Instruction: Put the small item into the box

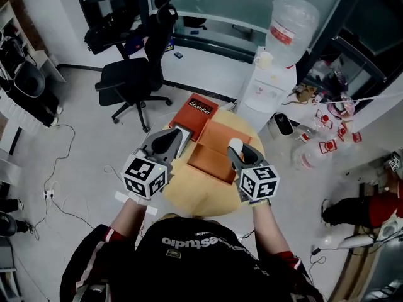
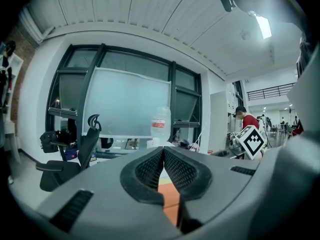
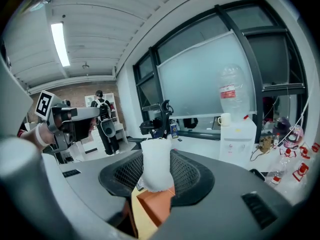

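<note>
White small item (image 3: 156, 165) is gripped by the right gripper (image 1: 235, 151) over the orange box (image 1: 208, 159), while the left gripper (image 2: 163, 154), at the box's nine o'clock, is closed on nothing.

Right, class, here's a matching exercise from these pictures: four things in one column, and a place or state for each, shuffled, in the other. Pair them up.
Things:
1. left tool
2. right tool
3. box
4. mug

Place or state:
A. on top of the dispenser
B. shut, nothing between the jaws
C. orange, on the round table
D. shut on the white item

Pairs: 1-B, 2-D, 3-C, 4-A
</note>
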`<state>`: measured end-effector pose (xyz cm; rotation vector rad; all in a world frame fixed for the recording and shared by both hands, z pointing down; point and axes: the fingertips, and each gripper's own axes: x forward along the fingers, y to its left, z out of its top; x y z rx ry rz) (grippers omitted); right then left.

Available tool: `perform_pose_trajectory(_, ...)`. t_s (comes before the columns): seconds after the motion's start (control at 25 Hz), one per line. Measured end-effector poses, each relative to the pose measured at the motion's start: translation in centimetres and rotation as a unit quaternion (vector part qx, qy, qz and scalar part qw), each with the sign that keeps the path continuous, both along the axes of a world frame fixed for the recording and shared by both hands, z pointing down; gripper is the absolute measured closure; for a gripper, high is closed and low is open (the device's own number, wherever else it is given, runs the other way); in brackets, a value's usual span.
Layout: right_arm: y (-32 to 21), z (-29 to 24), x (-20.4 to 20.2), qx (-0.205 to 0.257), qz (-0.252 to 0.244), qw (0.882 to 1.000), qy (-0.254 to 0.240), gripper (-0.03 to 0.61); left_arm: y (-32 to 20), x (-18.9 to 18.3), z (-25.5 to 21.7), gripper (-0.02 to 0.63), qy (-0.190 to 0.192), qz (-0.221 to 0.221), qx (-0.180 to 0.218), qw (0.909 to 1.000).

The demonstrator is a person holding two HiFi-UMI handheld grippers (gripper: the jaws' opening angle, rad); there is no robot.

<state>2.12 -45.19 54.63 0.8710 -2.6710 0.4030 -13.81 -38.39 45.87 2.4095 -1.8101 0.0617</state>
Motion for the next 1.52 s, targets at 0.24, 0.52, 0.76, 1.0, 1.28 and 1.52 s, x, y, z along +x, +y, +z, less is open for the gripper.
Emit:
perform_pose_trajectory(0.24,-1.2,3.0,-0.4,-0.026,-0.021,0.999,0.003,0.394,-0.4,0.5,1.0,0.597,0.007,-0.017,-0.007,0.9998)
perform_pose_trajectory(0.52,-2.2,6.4,-2.3,-0.055,-0.043,0.998,0.009,0.394,-0.3,0.0,2.2,0.597,0.002,-0.033,-0.017,0.9993)
perform_pose_trajectory(0.76,-1.9,9.3,-3.9,-0.074,-0.064,0.995,0.024,0.394,0.2,-1.0,3.4,0.597,0.002,-0.05,-0.021,0.9985)
perform_pose_trajectory(1.0,-1.7,12.1,-4.9,-0.089,-0.077,0.993,0.029,0.394,0.8,-1.4,4.3,0.597,0.009,-0.068,-0.023,0.9974)
perform_pose_trajectory(1.28,-1.1,15.9,-6.1,-0.101,-0.098,0.989,0.053,0.394,1.8,-1.9,4.7,0.597,0.005,-0.083,-0.023,0.9963)
perform_pose_trajectory(1.52,-0.8,19.3,-7.3,-0.114,-0.116,0.983,0.089,0.394,2.9,-2.3,5.1,0.597,-0.001,-0.093,-0.029,0.9952)
